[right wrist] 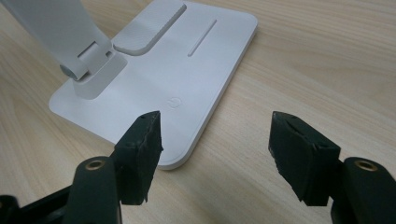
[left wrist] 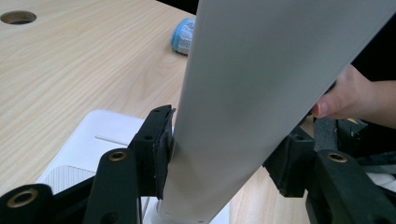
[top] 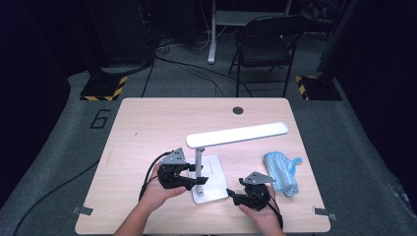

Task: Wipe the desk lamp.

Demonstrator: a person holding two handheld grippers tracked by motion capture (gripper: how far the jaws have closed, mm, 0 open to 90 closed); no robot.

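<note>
While the left gripper squeezes the white lamp's post near the table's middle, the right gripper waits open just right of the lamp's base, holding nothing.

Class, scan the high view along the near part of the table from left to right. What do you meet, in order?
Left gripper → lamp base → right gripper → blue cloth.

We read this as lab or studio: dark curtained room, hazard-striped stand bases, floor cables, folding chair, numbered carpet.
</note>
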